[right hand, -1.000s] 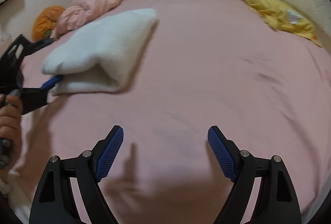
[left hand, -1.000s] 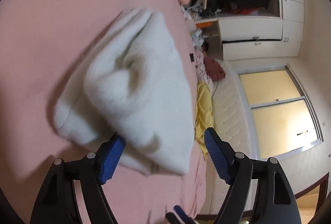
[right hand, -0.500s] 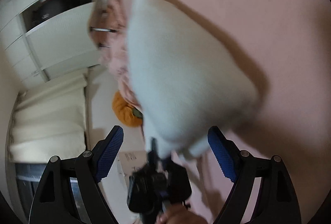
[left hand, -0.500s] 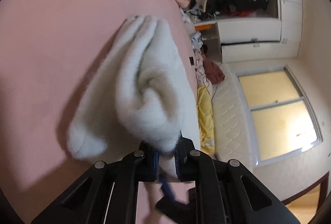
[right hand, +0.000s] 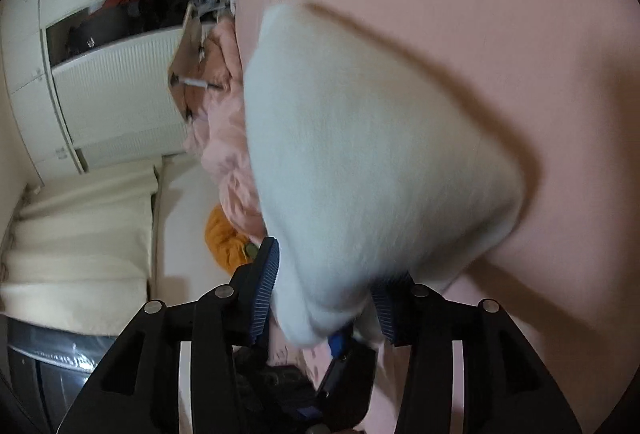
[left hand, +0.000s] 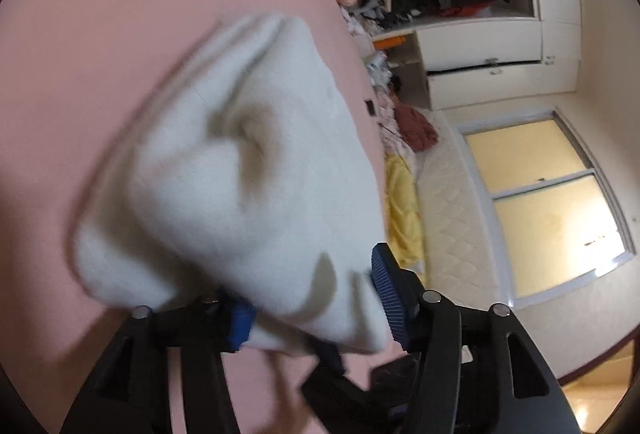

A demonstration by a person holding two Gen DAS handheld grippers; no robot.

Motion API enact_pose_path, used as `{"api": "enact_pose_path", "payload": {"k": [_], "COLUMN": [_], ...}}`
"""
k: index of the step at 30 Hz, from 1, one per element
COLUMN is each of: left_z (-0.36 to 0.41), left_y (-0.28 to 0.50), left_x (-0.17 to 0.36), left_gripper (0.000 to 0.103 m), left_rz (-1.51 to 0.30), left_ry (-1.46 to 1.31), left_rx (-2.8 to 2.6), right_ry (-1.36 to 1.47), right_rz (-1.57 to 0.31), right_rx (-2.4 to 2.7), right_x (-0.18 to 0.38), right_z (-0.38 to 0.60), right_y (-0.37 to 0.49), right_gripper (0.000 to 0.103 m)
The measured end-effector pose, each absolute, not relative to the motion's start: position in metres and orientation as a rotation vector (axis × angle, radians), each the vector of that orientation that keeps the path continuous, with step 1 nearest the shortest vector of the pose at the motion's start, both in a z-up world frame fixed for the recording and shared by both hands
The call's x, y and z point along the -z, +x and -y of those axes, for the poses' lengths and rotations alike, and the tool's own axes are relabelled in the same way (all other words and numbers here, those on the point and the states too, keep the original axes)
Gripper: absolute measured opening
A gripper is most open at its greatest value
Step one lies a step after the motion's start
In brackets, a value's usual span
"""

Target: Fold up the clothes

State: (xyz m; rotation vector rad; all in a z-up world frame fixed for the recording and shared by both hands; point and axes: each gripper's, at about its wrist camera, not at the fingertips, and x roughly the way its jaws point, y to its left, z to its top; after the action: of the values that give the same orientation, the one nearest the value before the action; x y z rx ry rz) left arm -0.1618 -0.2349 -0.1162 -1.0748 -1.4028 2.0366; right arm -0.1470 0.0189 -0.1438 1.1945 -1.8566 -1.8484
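Observation:
A thick white folded garment lies on the pink bed sheet. My left gripper has its blue pads on either side of the garment's near edge, and the jaws stand partly apart around the cloth. In the right wrist view the same garment fills the middle. My right gripper closes around its near corner, with the cloth bulging between the pads. The other gripper shows just below the cloth in each view. The views are blurred by motion.
A pink bundle of bedding and an orange cloth lie at the bed's edge. A yellow garment and a dark red one lie by the quilted headboard. White cupboards stand beyond.
My left gripper, shut tight on the edge half a second ago, now has its jaws wider around the cloth. My right gripper swung in from the bare sheet and narrowed onto the garment's corner.

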Motion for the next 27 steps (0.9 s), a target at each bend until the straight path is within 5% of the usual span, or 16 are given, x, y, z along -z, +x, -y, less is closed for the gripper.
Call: {"api": "enact_pose_path", "payload": {"k": [1,2,5,6,7,8,10,12,14,16,17,18,19,22,25,27], "left_z": [0.233,0.232,0.239,0.241,0.243,0.244,0.243,0.242,0.244,0.245,0.245,0.245,0.244,0.245,0.248,0.252], "left_y": [-0.163,-0.163,-0.161,-0.159,-0.157,-0.155,-0.156,-0.158,-0.156,-0.155,-0.155,-0.155,-0.156,-0.156,-0.154,-0.153], "left_x": [0.114,0.113,0.119,0.12,0.119,0.118,0.114,0.117,0.118,0.117,0.115,0.115,0.114,0.118,0.122,0.121], "left_gripper": [0.016,0.016,0.023,0.045,0.052,0.052,0.012,0.013,0.015,0.044,0.044,0.037,0.011,0.013,0.033,0.023], "left_rz": [1.374,1.348,1.427,1.452,1.454,1.447,1.398,1.387,1.395,1.4,1.392,1.376,1.362,1.353,1.386,1.387], "left_ry": [-1.076,-1.088,-1.073,-1.066,-1.054,-1.044,-1.057,-1.086,-1.085,-1.083,-1.076,-1.081,-1.086,-1.11,-1.119,-1.112], "left_rx": [-2.045,-2.051,-2.011,-2.011,-2.031,-2.056,-2.085,-2.082,-2.094,-2.101,-2.109,-2.114,-2.118,-2.117,-2.102,-2.108], "right_ry": [1.203,1.211,1.222,1.241,1.242,1.223,1.183,1.178,1.177,1.167,1.167,1.167,1.169,1.148,1.124,1.099], "right_rz": [1.825,1.793,1.761,1.755,1.762,1.783,1.826,1.794,1.747,1.773,1.813,1.853,1.877,1.867,1.919,2.058], "right_rx": [1.84,1.832,1.889,1.93,1.972,2.016,2.104,2.068,2.049,2.048,2.045,2.041,2.03,2.0,1.95,1.854], "right_x": [0.144,0.143,0.137,0.134,0.131,0.129,0.124,0.123,0.12,0.119,0.121,0.123,0.125,0.127,0.131,0.142], "right_z": [-0.014,-0.01,-0.009,-0.01,-0.013,-0.019,-0.03,-0.033,-0.034,-0.035,-0.038,-0.04,-0.042,-0.05,-0.059,-0.066], "right_y": [-0.148,-0.149,-0.148,-0.148,-0.146,-0.143,-0.136,-0.139,-0.143,-0.141,-0.14,-0.139,-0.137,-0.141,-0.141,-0.137], "right_gripper": [0.032,0.014,0.019,0.031,0.039,0.042,0.042,0.017,0.015,0.022,0.04,0.043,0.043,0.026,0.027,0.034]}}
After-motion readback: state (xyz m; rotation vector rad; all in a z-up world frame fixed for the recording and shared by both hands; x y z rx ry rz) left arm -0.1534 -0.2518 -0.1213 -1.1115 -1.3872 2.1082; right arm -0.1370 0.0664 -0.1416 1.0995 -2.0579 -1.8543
